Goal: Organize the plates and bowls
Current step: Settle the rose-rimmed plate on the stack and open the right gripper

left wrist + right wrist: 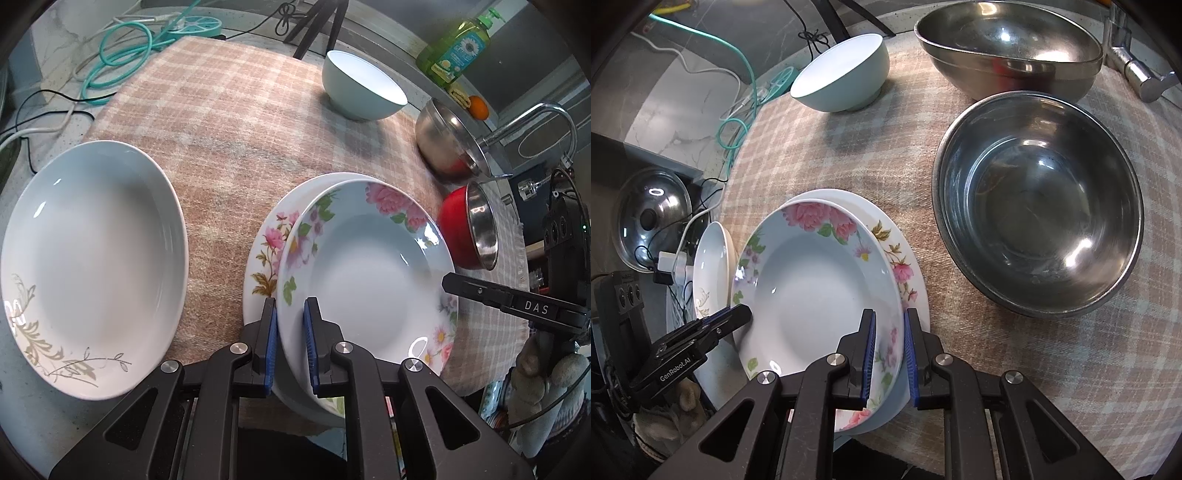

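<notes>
The floral plate (369, 266) was pinched at opposite rims by the left gripper (290, 343) and right gripper (889, 354), atop another plate (264, 258); release was judged next.

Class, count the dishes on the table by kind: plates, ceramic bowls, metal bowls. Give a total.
Plates: 3 (grey-leaf plate, pink-flower plate, plate beneath it)
Ceramic bowls: 1 (pale bowl)
Metal bowls: 2 (near, far)
Total: 6
</notes>
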